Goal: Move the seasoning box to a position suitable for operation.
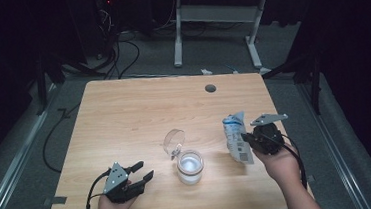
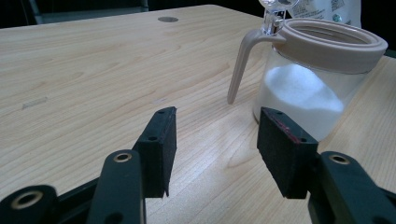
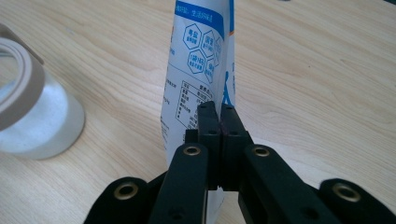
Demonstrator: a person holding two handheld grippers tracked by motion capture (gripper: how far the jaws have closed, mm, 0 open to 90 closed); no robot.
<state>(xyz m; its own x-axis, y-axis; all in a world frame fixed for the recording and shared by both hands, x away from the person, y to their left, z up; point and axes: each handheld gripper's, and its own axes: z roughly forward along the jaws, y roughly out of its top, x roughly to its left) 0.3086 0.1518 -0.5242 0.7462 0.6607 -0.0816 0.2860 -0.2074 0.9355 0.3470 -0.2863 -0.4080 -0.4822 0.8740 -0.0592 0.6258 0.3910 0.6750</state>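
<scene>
The white pouch (image 1: pixel 236 139) is clamped in the right tongs (image 3: pixel 219 122), held upright right of the open jar (image 1: pixel 190 167) at the bench's (image 1: pixel 124 119) near middle. The left tongs (image 1: pixel 139 171) are spread, empty. The jar is best steadied first, then the pouch tipped slowly over its mouth.

On the table (image 1: pixel 124 114), the jar (image 1: pixel 190 168) stands near the front, its lid (image 1: pixel 174 141) tipped open behind it. The left tool (image 1: pixel 139 173) sits left of the jar, the bag (image 1: pixel 236 139) and right tool (image 1: pixel 247 139) right.
</scene>
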